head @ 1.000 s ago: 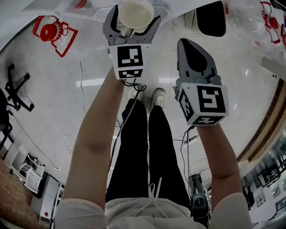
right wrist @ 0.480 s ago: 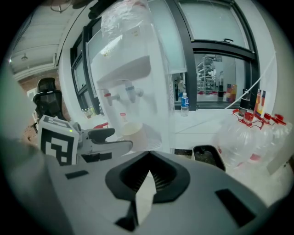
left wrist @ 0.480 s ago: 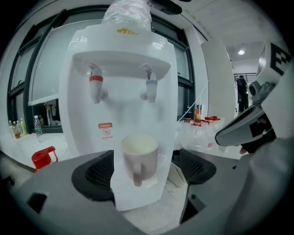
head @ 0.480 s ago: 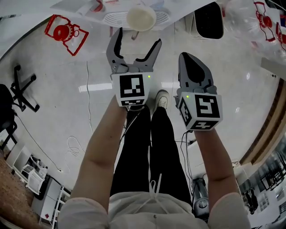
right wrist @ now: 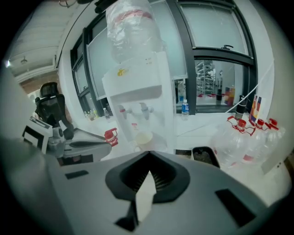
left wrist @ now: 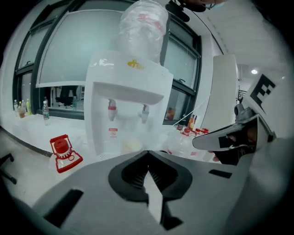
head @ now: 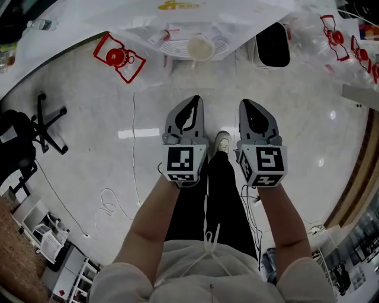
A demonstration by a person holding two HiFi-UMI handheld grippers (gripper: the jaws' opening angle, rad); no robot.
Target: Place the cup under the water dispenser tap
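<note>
In the head view, the water dispenser (head: 195,15) stood at the top, seen from above. The cup (head: 200,48) sat on its drip tray (head: 175,47), apart from both tools. Well back from the dispenser, over the floor, the left gripper (head: 192,99) and the right gripper (head: 247,103) hung side by side, both pointing toward it. Each had its jaws pressed together with nothing between them, and the left one's jaws had just been closing. A red-capped jug (head: 116,57) lay on the floor to the dispenser's left, and a black bin (head: 272,44) stood just to its right.

In the left gripper view, the left gripper (left wrist: 147,155) showed its jaws meeting at the tips, empty. Beyond them the dispenser (left wrist: 124,92) faced the camera. The pale, blurred cup (left wrist: 132,146) stood on the tray below the two taps (left wrist: 111,110), though which tap it stood under could not be told. The right gripper (left wrist: 229,140) showed to the dispenser's right.

In the right gripper view, the right gripper (right wrist: 148,156) likewise had its jaws closed on nothing. The cup (right wrist: 143,138) stood at the dispenser's (right wrist: 138,87) foot beneath the taps, with the bin (right wrist: 202,156) beside the dispenser's right.
</note>
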